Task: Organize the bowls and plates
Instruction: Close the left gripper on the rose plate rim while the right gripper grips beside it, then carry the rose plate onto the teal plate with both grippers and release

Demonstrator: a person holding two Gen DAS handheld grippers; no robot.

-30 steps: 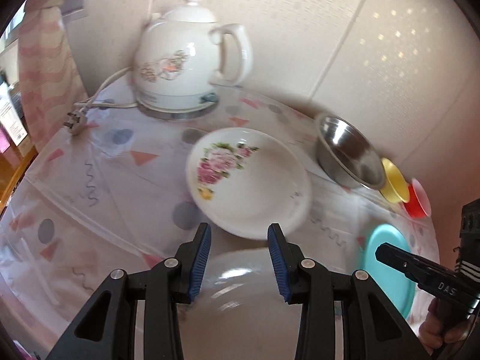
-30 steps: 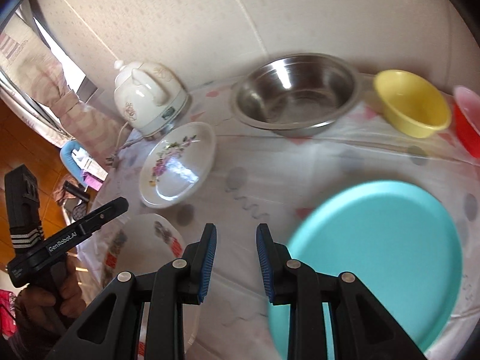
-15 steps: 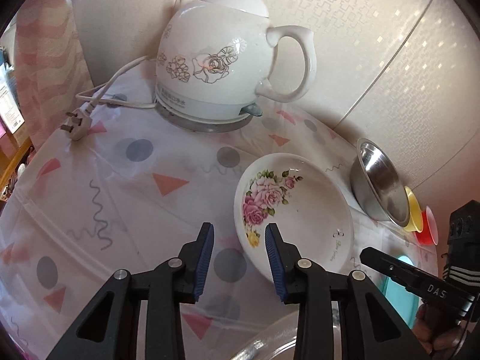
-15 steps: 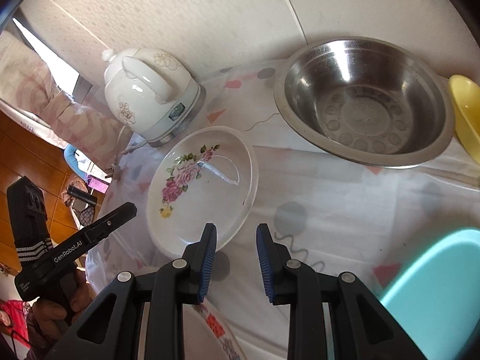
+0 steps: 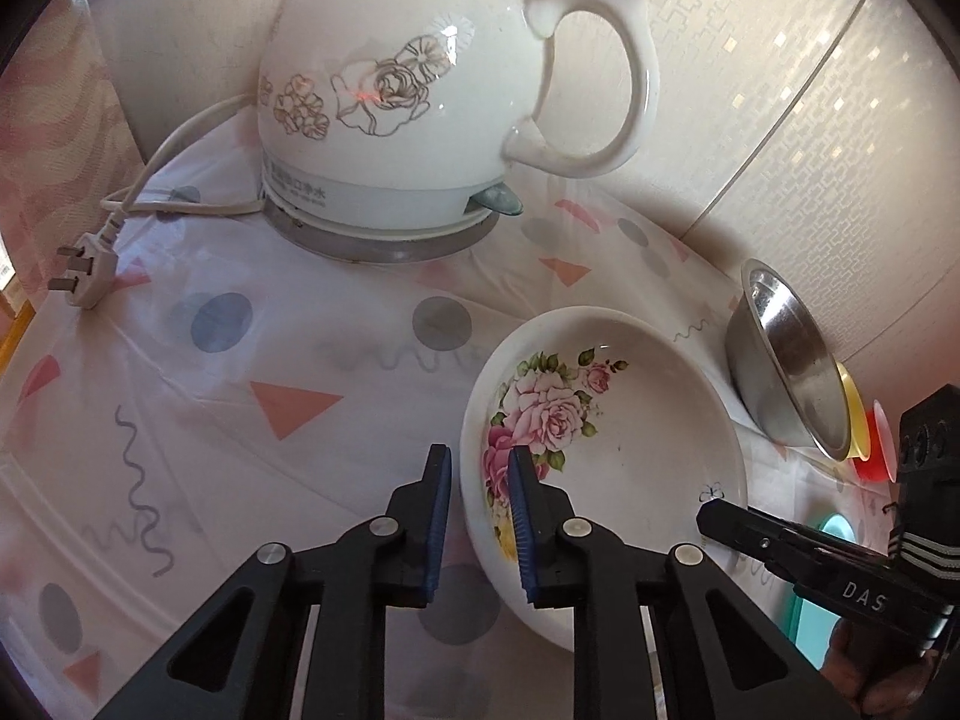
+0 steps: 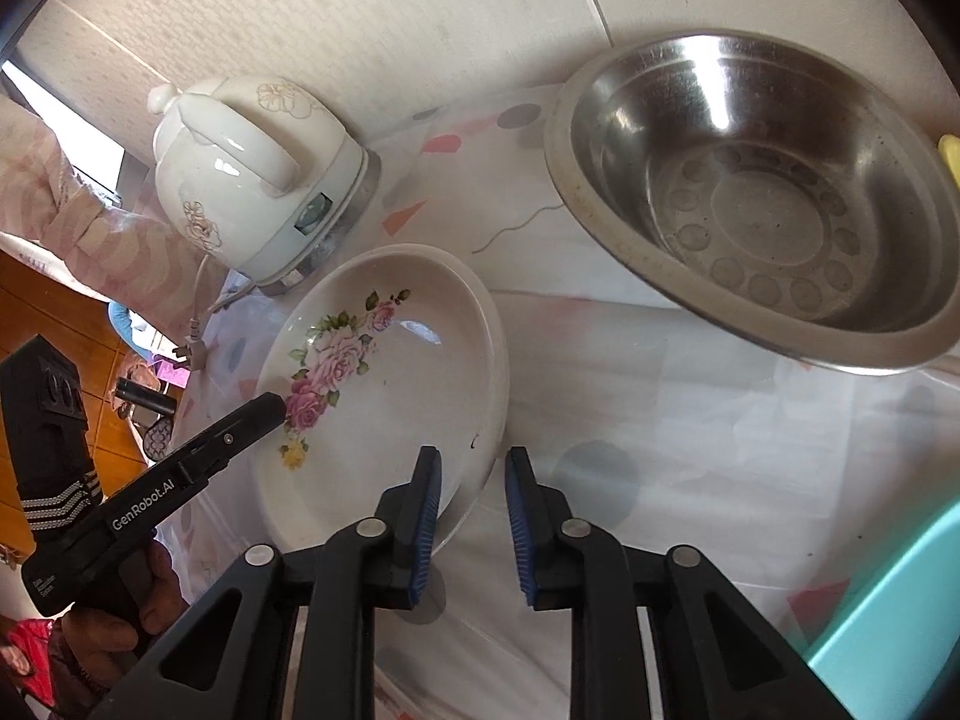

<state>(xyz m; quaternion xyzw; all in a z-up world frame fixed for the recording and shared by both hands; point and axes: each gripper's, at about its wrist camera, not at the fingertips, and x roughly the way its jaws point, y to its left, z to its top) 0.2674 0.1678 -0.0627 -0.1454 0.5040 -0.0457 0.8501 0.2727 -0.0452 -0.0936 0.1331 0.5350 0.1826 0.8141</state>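
A white deep plate with pink roses (image 5: pixel 630 438) lies on the patterned tablecloth; it also shows in the right wrist view (image 6: pixel 390 384). My left gripper (image 5: pixel 477 468) is open, its jaws straddling the plate's left rim. My right gripper (image 6: pixel 471 471) is open, its jaws straddling the plate's right rim. A steel bowl (image 6: pixel 774 204) stands to the right of the plate near the wall, also in the left wrist view (image 5: pixel 792 360). A yellow bowl (image 5: pixel 855 414) and a red bowl (image 5: pixel 879 450) stand behind it. A teal plate (image 6: pixel 900 624) lies at the lower right.
A white ceramic kettle (image 5: pixel 414 96) on its base stands at the back by the wall, its cord and plug (image 5: pixel 84 270) lying to the left. The wall (image 6: pixel 420 12) runs close behind the dishes. The table edge drops off to the left.
Both grippers have moved forward toward the rose plate and now straddle its opposite rims. The second patterned plate near the table front has dropped out of view.
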